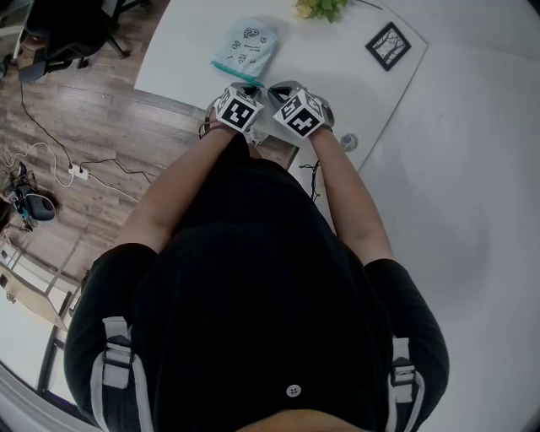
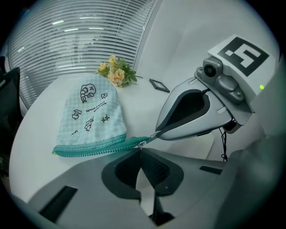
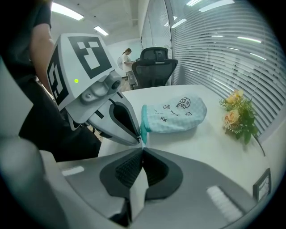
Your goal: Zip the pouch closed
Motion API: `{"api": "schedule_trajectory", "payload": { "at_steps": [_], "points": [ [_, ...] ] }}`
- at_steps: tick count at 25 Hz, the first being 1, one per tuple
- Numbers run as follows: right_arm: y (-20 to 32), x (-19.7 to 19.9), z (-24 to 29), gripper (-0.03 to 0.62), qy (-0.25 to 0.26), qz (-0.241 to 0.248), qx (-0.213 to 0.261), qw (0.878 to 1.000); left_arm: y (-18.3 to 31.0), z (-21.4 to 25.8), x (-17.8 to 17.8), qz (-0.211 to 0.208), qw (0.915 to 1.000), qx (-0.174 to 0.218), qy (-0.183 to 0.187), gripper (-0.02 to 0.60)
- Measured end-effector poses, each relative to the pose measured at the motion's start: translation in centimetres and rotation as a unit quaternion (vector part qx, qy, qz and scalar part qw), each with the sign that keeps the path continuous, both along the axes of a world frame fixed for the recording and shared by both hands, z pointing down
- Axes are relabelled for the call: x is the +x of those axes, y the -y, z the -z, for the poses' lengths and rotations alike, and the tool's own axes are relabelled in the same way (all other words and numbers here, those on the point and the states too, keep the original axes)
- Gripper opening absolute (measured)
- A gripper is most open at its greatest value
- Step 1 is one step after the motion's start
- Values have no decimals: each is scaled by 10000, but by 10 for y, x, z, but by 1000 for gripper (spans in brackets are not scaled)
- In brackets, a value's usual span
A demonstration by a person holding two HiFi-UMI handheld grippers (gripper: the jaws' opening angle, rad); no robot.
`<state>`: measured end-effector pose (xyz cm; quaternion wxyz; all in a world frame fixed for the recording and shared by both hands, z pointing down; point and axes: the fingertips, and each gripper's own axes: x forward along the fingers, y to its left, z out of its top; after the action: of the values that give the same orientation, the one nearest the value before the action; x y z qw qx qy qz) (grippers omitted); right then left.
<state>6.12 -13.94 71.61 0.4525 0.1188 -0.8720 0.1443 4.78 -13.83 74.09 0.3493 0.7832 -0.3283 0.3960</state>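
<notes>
A light teal checked pouch (image 1: 245, 46) with cartoon prints lies flat on the white table (image 1: 337, 76). Its teal zipper edge (image 2: 89, 147) faces me. In the left gripper view my left gripper (image 2: 141, 150) is shut, and the small metal zipper pull (image 2: 142, 144) sits at its tips at the zipper's right end. My right gripper (image 2: 155, 135) comes in from the right and pinches the end of the zipper tape beside the pull. In the right gripper view the right gripper (image 3: 142, 148) is shut at the pouch's (image 3: 176, 115) near corner. Both grippers (image 1: 251, 88) (image 1: 274, 89) meet at the pouch's near edge.
A small bunch of yellow flowers (image 1: 321, 8) lies behind the pouch, and a black-framed square (image 1: 388, 45) lies to the right. The table's front edge runs just below the grippers. Wood floor with cables (image 1: 76, 173) is on the left, and an office chair (image 3: 154, 67) stands beyond the table.
</notes>
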Motion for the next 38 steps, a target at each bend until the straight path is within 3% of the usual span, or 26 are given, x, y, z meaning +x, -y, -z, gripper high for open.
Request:
{"api": "schedule_trajectory", "payload": {
  "at_steps": [38],
  "points": [
    [-2,18,2,11,-1038,549,-61,9931,-5,15,2,304,9988,-360,117,8]
  ]
}}
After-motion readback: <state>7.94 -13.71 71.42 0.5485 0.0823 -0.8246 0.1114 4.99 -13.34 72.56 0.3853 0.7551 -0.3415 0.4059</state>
